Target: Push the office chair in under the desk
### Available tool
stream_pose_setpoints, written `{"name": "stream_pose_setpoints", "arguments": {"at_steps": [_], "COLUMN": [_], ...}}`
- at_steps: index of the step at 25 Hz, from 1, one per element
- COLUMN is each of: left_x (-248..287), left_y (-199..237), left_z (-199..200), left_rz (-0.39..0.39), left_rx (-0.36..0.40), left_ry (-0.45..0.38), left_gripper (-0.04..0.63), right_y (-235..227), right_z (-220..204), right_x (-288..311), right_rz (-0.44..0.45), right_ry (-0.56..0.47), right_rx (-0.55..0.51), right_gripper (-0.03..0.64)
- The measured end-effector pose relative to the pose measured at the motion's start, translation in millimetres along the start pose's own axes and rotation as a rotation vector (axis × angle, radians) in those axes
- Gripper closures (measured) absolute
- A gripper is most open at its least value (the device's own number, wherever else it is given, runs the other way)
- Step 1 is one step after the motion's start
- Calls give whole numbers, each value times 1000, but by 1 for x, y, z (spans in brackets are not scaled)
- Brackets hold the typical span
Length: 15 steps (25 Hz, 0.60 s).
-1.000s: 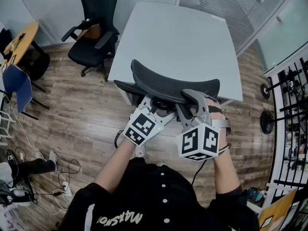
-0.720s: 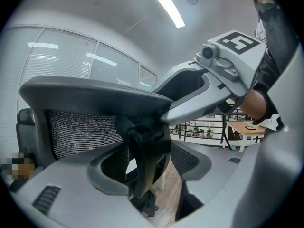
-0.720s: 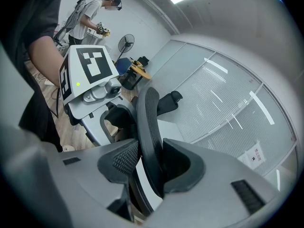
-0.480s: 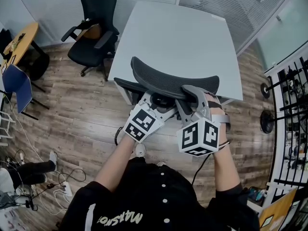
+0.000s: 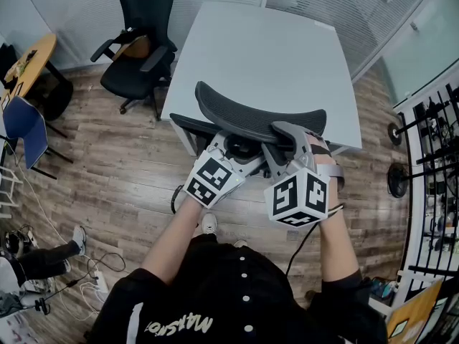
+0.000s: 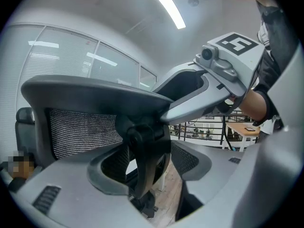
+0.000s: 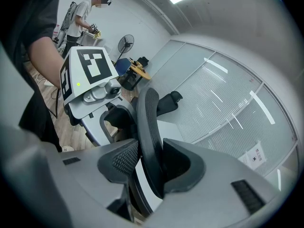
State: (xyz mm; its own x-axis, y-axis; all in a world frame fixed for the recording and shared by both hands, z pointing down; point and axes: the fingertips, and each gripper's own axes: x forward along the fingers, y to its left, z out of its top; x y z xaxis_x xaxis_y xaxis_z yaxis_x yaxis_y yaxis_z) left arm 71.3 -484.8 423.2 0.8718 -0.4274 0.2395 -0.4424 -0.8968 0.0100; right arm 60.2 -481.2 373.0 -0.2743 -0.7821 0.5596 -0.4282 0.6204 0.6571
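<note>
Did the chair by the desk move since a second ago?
Yes. The chair has edged slightly forward, its backrest now overlapping more of the white desk.

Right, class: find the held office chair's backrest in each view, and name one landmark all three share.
Head view: backrest curves across the centre, by the desk.
Left gripper view: backrest rim arcs from left to centre.
Right gripper view: backrest edge-on, upright, centre, between the jaws.
Shared landmark: glass wall with blinds.
</note>
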Motion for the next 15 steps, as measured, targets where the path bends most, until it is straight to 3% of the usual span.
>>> {"name": "stream_pose_setpoints", "arguments": {"at_steps": [15], "left_x": [11], "left_y": [10], "left_z": [2], "left_rz": [28], "left_rx": [-5], "left_ry": [5], "left_gripper": [308], "right_y": [-9], "right_z": [-5], "right_x": [10], "right_rz": [8], "right_ry": [-10], "right_rx": [-4], "right_gripper": [449]}}
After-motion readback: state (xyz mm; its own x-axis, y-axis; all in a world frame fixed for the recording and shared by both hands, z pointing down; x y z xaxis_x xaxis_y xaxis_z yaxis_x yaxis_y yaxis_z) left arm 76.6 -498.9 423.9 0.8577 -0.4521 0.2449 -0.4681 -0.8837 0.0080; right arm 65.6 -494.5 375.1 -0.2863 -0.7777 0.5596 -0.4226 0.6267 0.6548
